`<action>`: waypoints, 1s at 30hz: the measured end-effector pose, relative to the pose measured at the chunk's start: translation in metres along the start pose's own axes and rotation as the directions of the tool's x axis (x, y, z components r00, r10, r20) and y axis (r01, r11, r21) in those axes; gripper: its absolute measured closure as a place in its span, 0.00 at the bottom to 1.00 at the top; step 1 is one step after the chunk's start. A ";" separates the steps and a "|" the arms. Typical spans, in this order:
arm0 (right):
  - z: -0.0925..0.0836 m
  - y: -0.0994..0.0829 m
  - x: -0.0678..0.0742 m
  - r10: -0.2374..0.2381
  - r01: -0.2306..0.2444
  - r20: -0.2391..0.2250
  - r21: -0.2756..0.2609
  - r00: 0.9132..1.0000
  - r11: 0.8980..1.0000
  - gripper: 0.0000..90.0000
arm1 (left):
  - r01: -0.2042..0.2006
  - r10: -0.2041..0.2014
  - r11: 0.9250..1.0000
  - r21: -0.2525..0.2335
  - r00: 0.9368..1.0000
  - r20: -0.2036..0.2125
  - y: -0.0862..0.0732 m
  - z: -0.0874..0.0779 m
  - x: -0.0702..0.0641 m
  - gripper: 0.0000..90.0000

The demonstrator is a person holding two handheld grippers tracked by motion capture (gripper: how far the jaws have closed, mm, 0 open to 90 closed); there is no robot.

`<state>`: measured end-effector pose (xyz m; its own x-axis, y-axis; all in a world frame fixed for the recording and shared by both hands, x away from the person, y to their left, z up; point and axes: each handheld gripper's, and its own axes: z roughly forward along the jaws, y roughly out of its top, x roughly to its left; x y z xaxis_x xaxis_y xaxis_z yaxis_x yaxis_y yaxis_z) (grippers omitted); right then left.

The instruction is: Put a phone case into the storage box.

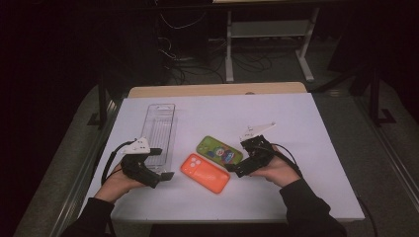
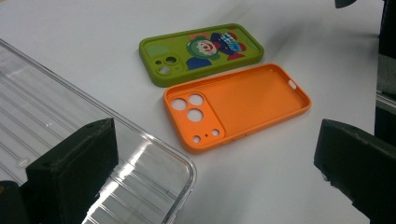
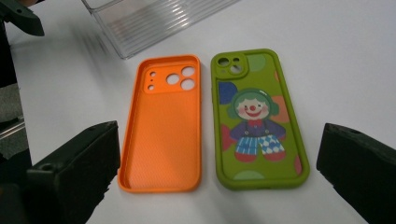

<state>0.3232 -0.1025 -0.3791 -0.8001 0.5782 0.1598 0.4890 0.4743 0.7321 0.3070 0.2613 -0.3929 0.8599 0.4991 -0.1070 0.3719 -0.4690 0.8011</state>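
An orange phone case point(image 1: 205, 172) lies hollow side up at the middle of the white table. Beside it, farther back, lies a green case point(image 1: 219, 150) printed with a clown. Both show in the left gripper view, orange point(image 2: 238, 105) and green point(image 2: 201, 52), and in the right gripper view, orange point(image 3: 163, 126) and green point(image 3: 257, 121). My left gripper point(image 1: 160, 165) is open, just left of the orange case, with one jaw over the clear tray point(image 1: 159, 133). My right gripper point(image 1: 236, 168) is open, right of both cases, nothing between its jaws.
The clear ribbed plastic tray point(image 2: 51, 126) lies lengthwise at the table's left, empty. A wooden edge point(image 1: 217, 89) runs along the table's far side. Beyond it stand a metal frame point(image 1: 269, 34) and cables on a dark floor.
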 end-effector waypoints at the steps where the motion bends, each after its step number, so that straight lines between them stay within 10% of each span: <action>1: 0.001 0.002 0.002 0.012 -0.012 -0.004 0.001 1.000 1.000 0.00 | 0.008 -0.008 1.000 -0.002 1.000 0.003 0.000 0.000 -0.001 0.00; 21: 0.024 0.032 0.016 -0.037 0.036 -0.022 -0.045 0.999 0.998 0.00 | -0.001 0.001 1.000 0.007 1.000 0.007 0.000 0.000 -0.001 0.00; 30: 0.037 0.031 0.026 -0.051 0.052 -0.009 0.019 0.999 0.998 0.00 | 0.005 -0.005 1.000 0.003 1.000 0.010 0.000 0.000 -0.001 0.00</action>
<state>0.3304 -0.0475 -0.3766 -0.8275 0.5467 0.1282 0.4536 0.5162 0.7264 0.3061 0.2606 -0.3929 0.8614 0.4944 -0.1164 0.3771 -0.4690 0.7986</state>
